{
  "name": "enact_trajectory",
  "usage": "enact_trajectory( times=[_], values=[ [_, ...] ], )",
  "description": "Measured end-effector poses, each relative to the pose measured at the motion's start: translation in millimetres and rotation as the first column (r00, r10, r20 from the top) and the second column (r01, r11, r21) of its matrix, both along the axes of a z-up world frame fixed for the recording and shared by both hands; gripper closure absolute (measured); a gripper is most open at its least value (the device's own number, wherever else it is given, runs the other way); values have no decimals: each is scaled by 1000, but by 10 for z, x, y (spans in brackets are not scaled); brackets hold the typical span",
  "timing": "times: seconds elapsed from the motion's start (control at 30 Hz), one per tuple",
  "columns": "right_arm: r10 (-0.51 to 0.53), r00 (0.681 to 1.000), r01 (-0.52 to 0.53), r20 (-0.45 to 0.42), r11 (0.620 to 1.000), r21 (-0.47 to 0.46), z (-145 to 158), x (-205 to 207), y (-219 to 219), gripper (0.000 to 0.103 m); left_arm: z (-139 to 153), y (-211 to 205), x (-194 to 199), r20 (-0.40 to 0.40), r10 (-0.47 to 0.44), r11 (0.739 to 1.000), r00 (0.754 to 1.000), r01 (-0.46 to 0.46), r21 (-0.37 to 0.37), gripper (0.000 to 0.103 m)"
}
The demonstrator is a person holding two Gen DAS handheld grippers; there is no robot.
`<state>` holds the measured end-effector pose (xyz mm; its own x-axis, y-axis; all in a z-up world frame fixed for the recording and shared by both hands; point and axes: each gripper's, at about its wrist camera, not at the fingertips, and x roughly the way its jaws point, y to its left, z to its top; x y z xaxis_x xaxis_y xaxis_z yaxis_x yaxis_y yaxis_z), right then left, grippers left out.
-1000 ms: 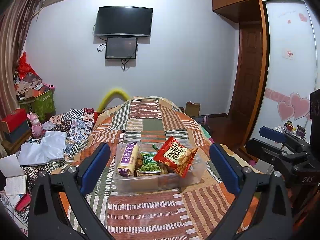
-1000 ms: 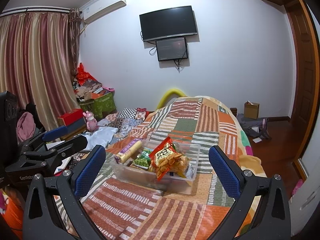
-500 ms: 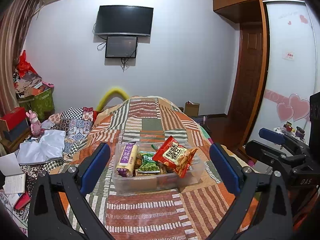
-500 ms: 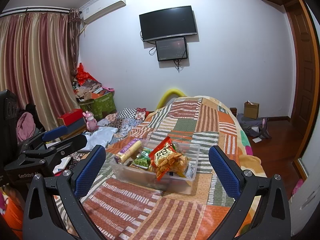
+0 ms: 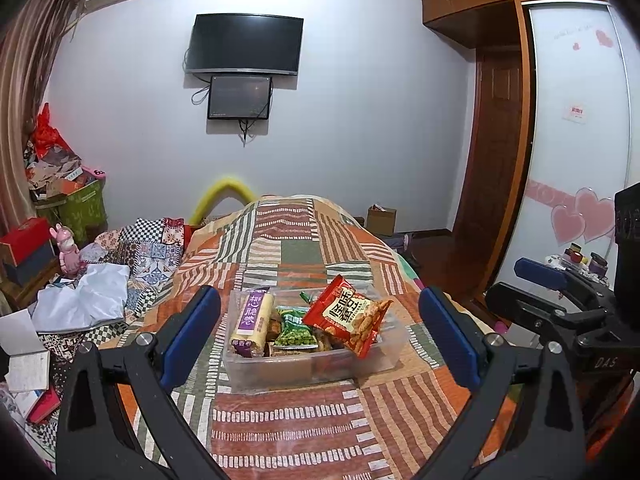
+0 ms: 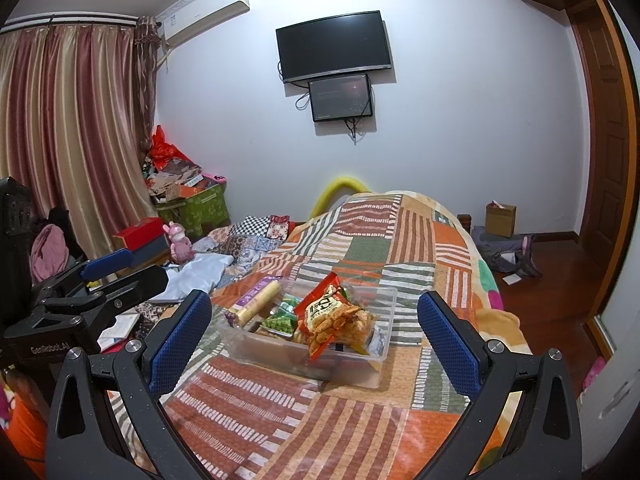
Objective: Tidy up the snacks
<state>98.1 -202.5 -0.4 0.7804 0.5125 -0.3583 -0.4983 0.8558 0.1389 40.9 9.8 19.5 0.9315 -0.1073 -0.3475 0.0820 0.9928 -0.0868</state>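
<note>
From the left wrist view, the left hand-held gripper (image 5: 319, 334) hangs above the patchwork bedspread (image 5: 288, 252) with its blue pads spread wide and nothing between them. Framed in that gap sits a clear plastic box (image 5: 312, 364) on the bed, holding the snacks: a purple-and-yellow roll pack (image 5: 252, 322) along its left side, a green bag (image 5: 296, 330) in the middle, and a red bag (image 5: 348, 320) tilted up over the right half (its top corner pokes above the rim). The right hand-held gripper (image 5: 540, 280) shows at the right edge, held beside the bed. From the right wrist view, the right hand-held gripper (image 6: 314, 334) is equally wide open and empty, with the box (image 6: 360, 364) ahead, the red bag (image 6: 332, 316) leaning toward the camera and the roll pack (image 6: 256, 298) propped on the far left rim.
</note>
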Motion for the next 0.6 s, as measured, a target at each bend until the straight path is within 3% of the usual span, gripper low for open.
enact_trajectory(
  times=[0.6],
  values=[
    [0,1000,0,-5,1000,0,-16,22,-5,0,-23,8,-14,2,-7,1000,1000,7,-13,2]
  ],
)
